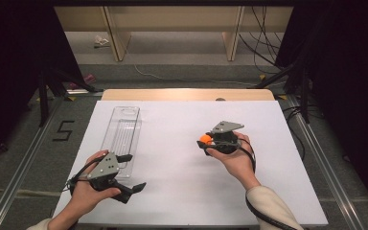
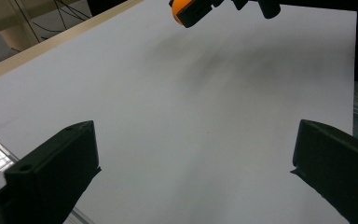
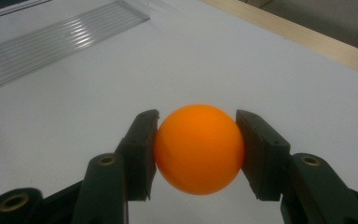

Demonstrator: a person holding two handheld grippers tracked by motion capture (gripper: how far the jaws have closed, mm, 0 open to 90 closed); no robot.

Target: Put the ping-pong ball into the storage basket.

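The orange ball (image 3: 199, 148) is clamped between the jaws of the right claw (image 1: 207, 140), held above the white table (image 1: 182, 191), likely for carrying toward the clear tray (image 1: 122, 132); the left claw (image 1: 129, 171) is kept wide apart, empty

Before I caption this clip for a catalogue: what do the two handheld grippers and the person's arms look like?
Both the left gripper and the right gripper are black, each topped by a grey three-cornered plate and trailing a black cable. Jaws are blocky black. A cream sleeve covers the right forearm.
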